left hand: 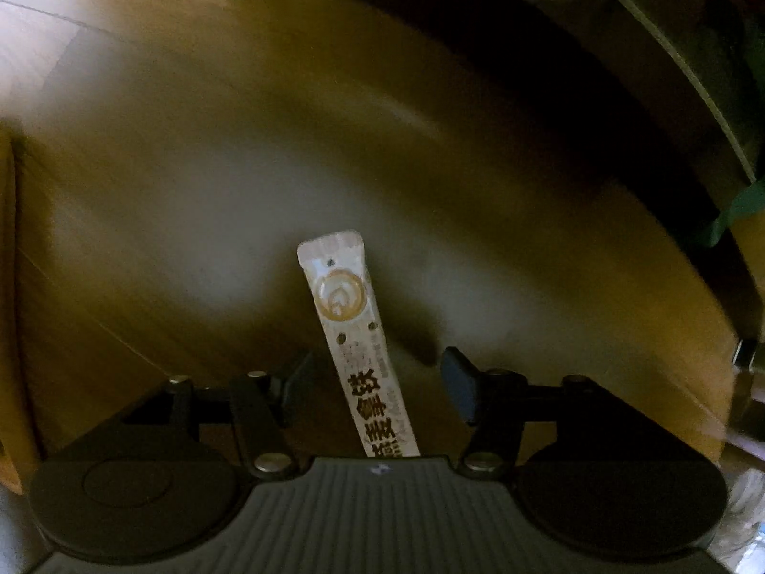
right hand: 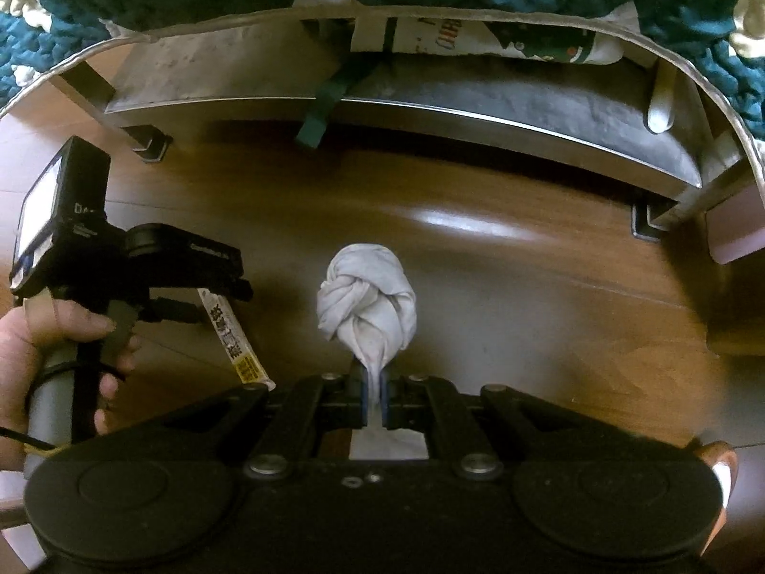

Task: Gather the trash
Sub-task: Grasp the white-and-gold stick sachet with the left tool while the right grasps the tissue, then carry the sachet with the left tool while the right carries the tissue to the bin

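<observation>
With the right claw (right hand: 375, 394) pinching the twisted tissue wad (right hand: 367, 299), we should centre the half-open left claw (left hand: 375, 385) over the sachet wrapper (left hand: 356, 335) on the wood floor (left hand: 167, 167) and close on its middle.

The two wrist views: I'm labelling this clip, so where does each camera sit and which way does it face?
Left wrist: on the left claw, facing down at the wood floor; open fingers straddle a long printed packet.
Right wrist: on the right claw, facing down toward a metal bench; shut on a knotted white tissue; the left hand shows.
Shared: the packet, floor.
</observation>
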